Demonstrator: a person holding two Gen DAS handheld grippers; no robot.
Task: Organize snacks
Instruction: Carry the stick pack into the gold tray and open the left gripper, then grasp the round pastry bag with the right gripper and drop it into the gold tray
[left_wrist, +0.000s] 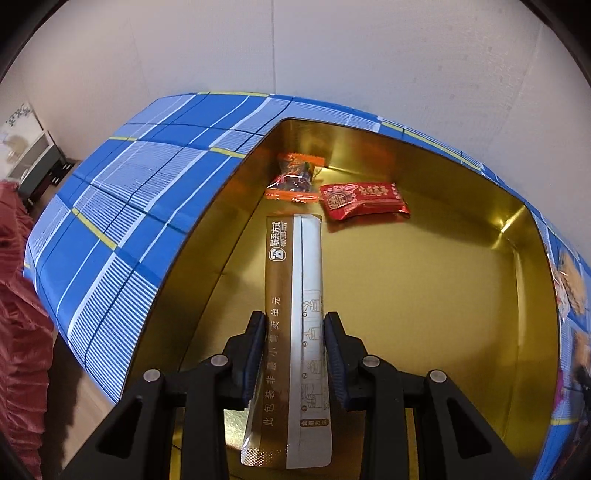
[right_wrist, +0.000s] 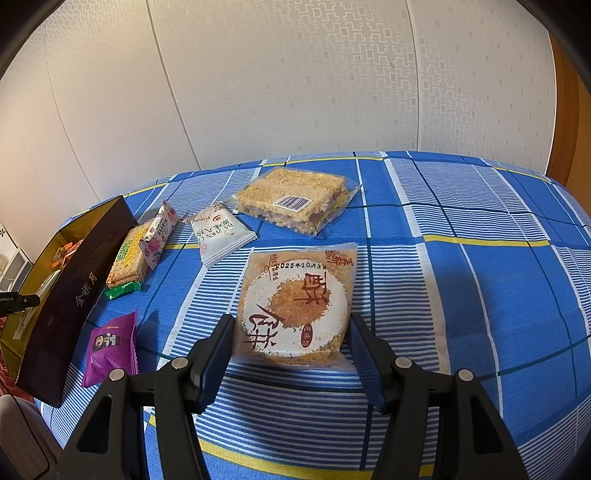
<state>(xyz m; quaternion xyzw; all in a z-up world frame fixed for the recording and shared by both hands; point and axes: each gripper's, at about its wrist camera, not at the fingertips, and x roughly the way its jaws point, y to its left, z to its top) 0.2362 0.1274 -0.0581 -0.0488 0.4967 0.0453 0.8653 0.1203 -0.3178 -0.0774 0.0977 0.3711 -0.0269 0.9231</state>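
The long sachet (left_wrist: 295, 332) is running under the left gripper's pads (left_wrist: 255, 354), which are covering its edges. In the right wrist view, the dark box wall (right_wrist: 74, 295) is hiding most of the box's contents, and the left gripper's tip (right_wrist: 18, 301) is being cropped by the frame edge.

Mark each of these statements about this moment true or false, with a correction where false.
1. The left gripper grips a long brown-and-white sachet. True.
2. The gold-lined tin box already holds a red wrapped candy and an orange wrapped candy. True.
3. The right gripper is clamped shut on the purple snack packet. False: it is open around a round sesame cake packet.
4. The snacks lie on a plain white cloth. False: a blue checked cloth.
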